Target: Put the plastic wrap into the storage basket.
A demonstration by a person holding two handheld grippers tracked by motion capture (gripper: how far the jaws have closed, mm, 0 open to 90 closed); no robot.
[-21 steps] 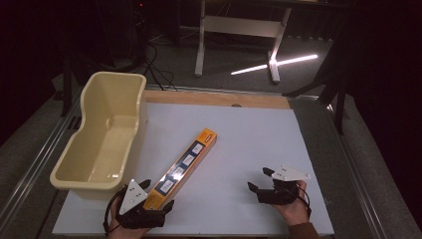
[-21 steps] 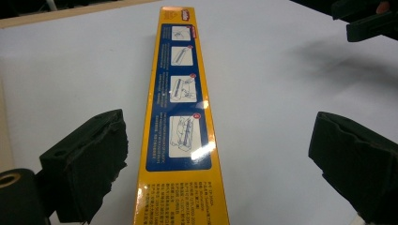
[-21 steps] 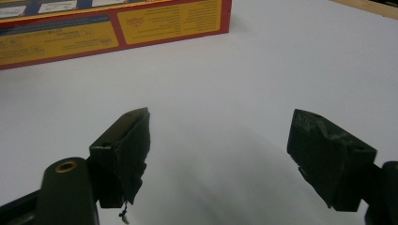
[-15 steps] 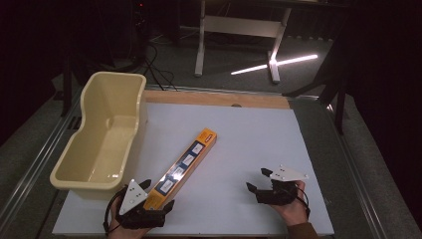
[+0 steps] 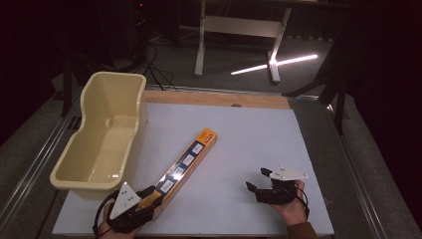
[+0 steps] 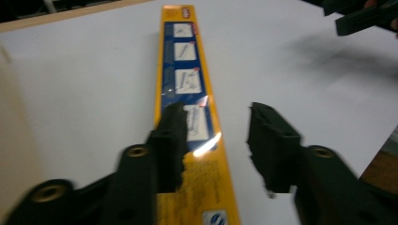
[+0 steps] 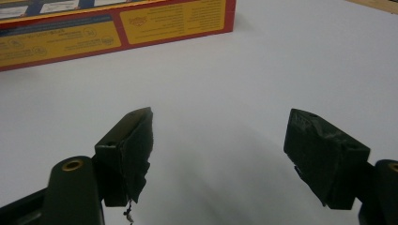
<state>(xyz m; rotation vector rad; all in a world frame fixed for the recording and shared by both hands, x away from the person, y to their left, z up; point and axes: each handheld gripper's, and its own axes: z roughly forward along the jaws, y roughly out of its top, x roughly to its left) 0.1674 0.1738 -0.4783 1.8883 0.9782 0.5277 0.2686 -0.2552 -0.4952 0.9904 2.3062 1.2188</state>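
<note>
Straddling the yellow box [image 6: 187, 93], left tongs [image 6: 216, 140] gape open.

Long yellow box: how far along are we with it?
Nothing looks finished: the long yellow box lies flat on the white table and the cream tub holds nothing. In hand: the left gripper straddles its near end, jaws open. Left: gripping, lifting. The right gripper waits open.
</note>
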